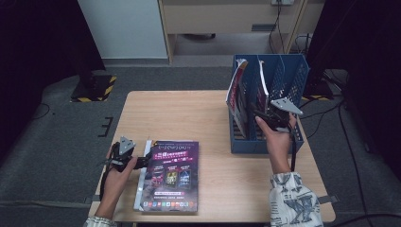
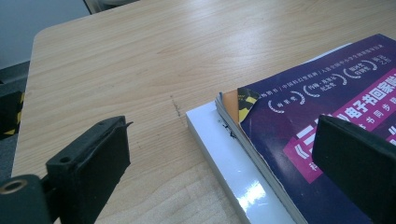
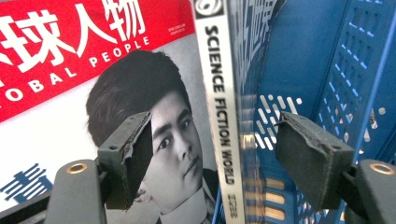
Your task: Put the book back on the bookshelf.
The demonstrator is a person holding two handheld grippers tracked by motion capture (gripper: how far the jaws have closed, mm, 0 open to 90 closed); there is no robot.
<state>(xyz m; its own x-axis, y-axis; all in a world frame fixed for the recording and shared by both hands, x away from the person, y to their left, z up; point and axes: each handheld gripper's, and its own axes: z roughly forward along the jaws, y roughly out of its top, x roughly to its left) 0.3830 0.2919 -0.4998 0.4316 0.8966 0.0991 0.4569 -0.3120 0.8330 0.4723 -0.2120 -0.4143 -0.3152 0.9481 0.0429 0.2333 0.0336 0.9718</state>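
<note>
So, view by view.
High view, left gripper (image 1: 142,160): held low at the near left part of the table (image 1: 189,109), jaws pointing at the left edge of the magazine stack (image 1: 169,176) just beside it.
High view, right gripper (image 1: 263,119): up at the blue file rack (image 1: 293,75), jaws pointing into it toward the upright magazines; grey plate on top.
High view, rack: at the far right part of the table, well apart from the left gripper; magazines lean in its left compartments.
Left gripper view, jaws: spread wide, nothing pinched.
Left gripper view, purple magazine (image 2: 327,107): top of the stack, ahead and toward the right jaw, which hangs over its cover; touching or not, cannot tell.
Left gripper view, white book (image 2: 233,163): bottom of the stack, between the two jaws, edge sticks out past the magazines.
Left gripper view, left jaw: over bare wood, apart from the stack.
Right gripper view, jaws: spread, pads not pressing on anything.
Right gripper view, Science Fiction World magazine (image 3: 219,93): upright, spine facing the gripper, straight ahead between the jaws.
Right gripper view, Global People magazine (image 3: 70,60): red-and-white cover, behind the left jaw, just beside the spine.
Right gripper view, rack wall (image 3: 345,79): blue, slotted, behind the right jaw.
</note>
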